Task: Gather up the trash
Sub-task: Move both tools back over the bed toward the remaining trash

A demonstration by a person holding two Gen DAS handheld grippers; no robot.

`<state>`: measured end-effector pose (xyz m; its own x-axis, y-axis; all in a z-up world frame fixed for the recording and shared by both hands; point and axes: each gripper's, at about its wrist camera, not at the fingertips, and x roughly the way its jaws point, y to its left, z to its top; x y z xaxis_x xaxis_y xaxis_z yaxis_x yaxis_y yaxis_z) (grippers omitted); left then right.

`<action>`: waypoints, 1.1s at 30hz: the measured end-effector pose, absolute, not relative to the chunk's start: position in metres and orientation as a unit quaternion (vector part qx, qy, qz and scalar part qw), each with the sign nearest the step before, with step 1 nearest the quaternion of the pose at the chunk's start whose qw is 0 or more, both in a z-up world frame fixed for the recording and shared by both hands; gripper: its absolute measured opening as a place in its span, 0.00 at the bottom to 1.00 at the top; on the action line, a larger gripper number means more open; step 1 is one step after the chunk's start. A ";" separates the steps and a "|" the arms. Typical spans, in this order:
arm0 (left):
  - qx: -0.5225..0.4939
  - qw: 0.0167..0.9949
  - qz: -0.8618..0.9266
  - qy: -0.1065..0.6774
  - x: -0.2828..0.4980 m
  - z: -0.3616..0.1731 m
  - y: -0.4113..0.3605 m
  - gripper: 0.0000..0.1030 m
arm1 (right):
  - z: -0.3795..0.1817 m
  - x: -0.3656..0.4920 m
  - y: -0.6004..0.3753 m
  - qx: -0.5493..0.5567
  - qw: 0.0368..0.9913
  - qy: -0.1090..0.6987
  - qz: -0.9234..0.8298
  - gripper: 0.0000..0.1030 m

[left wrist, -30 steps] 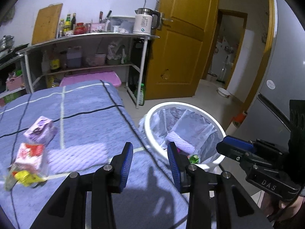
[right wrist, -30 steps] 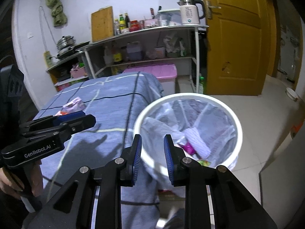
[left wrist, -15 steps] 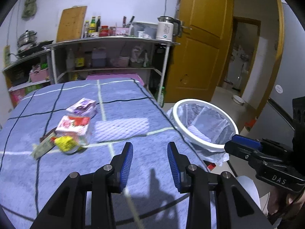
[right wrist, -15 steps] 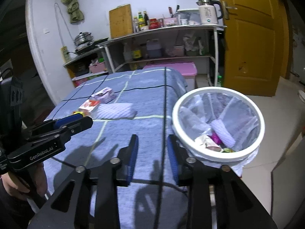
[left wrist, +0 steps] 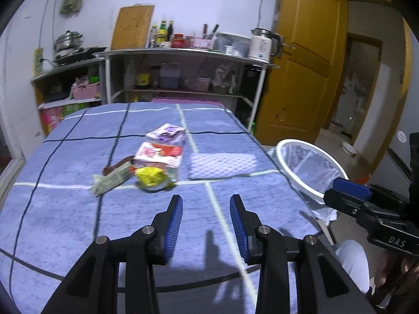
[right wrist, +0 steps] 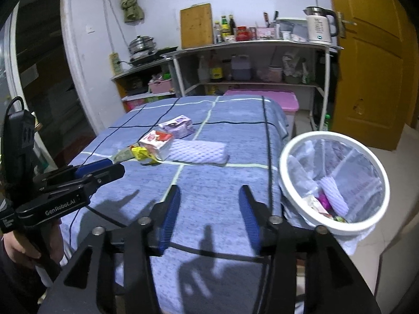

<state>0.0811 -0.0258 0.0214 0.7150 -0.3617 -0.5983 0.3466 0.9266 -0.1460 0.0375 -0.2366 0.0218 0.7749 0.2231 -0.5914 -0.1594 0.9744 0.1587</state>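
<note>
Trash lies in a heap on the blue checked cloth (left wrist: 65,209): a red-and-white carton (left wrist: 159,157) (right wrist: 156,142), a purple carton (left wrist: 167,134) (right wrist: 178,125), a yellow wrapper (left wrist: 150,177) (right wrist: 141,153), a greenish wrapper (left wrist: 111,180) and a white foam sleeve (left wrist: 222,166) (right wrist: 199,152). My left gripper (left wrist: 206,205) is open and empty, a little short of the yellow wrapper. My right gripper (right wrist: 208,196) hangs over the cloth with its jaws opening and nothing between them. The white bin (right wrist: 334,229) (left wrist: 288,154) with a liner stands on the floor to the right and holds trash.
Metal shelves (left wrist: 183,52) with bottles, a kettle (left wrist: 263,44) and a cutting board stand behind the table. A yellow door (left wrist: 301,78) is at the right. A pink box (right wrist: 267,96) sits under the shelf. A hand holds the left gripper's handle (right wrist: 21,243).
Both grippers have swung left, away from the bin and toward the trash heap on the cloth. The right gripper's jaws have widened. The left jaws keep the same gap.
</note>
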 end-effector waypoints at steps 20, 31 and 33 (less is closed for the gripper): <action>-0.045 0.922 -0.142 0.358 0.146 -0.002 0.016 0.54 | -0.002 0.128 -0.210 -0.006 0.929 0.347 0.129 0.53; -0.096 0.908 -0.137 0.385 0.193 -0.018 0.007 0.62 | -0.021 0.190 -0.204 -0.046 0.918 0.363 0.152 0.58; -0.101 0.905 -0.136 0.390 0.199 -0.022 0.005 0.62 | -0.026 0.201 -0.203 -0.051 0.915 0.369 0.156 0.58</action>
<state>0.1993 0.0053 -0.0218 0.6588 -0.3255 -0.6783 0.1677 0.9424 -0.2893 0.2007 -0.2026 -0.0256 0.6794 0.2472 -0.6909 -0.3223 0.9464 0.0217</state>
